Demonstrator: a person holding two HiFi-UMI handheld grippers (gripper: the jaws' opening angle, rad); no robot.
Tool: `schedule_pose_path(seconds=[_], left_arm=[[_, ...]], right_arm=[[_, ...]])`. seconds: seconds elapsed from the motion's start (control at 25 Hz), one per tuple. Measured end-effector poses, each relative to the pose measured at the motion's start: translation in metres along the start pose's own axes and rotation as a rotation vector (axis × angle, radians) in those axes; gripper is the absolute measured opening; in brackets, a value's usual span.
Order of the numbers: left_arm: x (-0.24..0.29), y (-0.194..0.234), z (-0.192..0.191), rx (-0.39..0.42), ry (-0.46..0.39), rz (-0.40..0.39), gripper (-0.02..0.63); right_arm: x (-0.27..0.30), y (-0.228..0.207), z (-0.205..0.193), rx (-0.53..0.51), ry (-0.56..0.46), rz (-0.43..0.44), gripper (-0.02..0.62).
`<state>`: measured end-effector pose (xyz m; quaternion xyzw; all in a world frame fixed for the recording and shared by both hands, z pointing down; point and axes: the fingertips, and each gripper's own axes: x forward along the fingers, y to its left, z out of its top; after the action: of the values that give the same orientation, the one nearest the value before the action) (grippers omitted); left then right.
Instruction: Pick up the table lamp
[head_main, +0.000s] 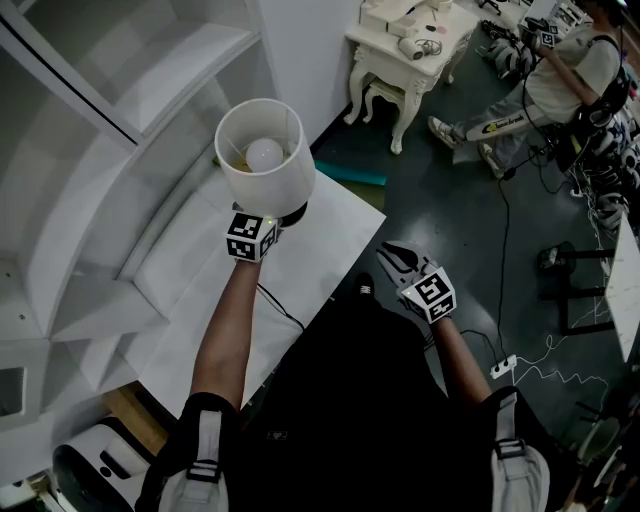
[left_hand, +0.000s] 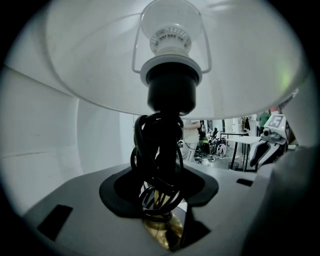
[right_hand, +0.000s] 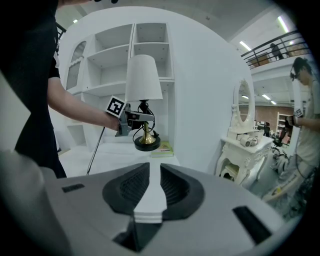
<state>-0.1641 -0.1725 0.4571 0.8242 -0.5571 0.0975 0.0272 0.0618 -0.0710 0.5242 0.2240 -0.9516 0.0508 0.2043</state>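
Observation:
The table lamp has a white drum shade (head_main: 265, 150) with a bulb inside, a brass stem and a round black base (right_hand: 147, 143). Its black cord is wound round the stem (left_hand: 159, 160). My left gripper (head_main: 278, 217) is shut on that stem just under the shade, and its jaws stand partly apart around it (left_hand: 161, 200). In the right gripper view the lamp (right_hand: 143, 80) stands upright, its base seemingly a little above the white table top (right_hand: 120, 155). My right gripper (head_main: 392, 252) hangs to the right, off the table, with jaws together and nothing between them (right_hand: 154, 170).
A white shelf unit (head_main: 110, 120) fills the left side behind the table. A green book (right_hand: 163, 148) lies behind the lamp. A white dressing table (head_main: 405, 45) stands at the back, a person (head_main: 560, 80) sits beyond it, and cables (head_main: 520, 360) run over the dark floor.

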Motion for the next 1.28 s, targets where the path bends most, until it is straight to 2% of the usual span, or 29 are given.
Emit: schedule_pose_path(seconds=[0.56,0.72,1.28], left_arm=[[-0.008,0.009,-0.006,-0.005,0.011,0.017,0.193],[-0.011,0.010,-0.007,-0.005,0.013,0.022,0.193],[-0.020,0.019,-0.013,-0.013,0.016,0.045,0.193]], right_arm=[[-0.003,0.002,-0.003,-0.003,0.012,-0.004,0.072],[-0.001,0.005,-0.001,-0.018,0.006,-0.001,0.026],[0.004,0.009,-0.003,-0.017,0.020,0.010,0.023]])
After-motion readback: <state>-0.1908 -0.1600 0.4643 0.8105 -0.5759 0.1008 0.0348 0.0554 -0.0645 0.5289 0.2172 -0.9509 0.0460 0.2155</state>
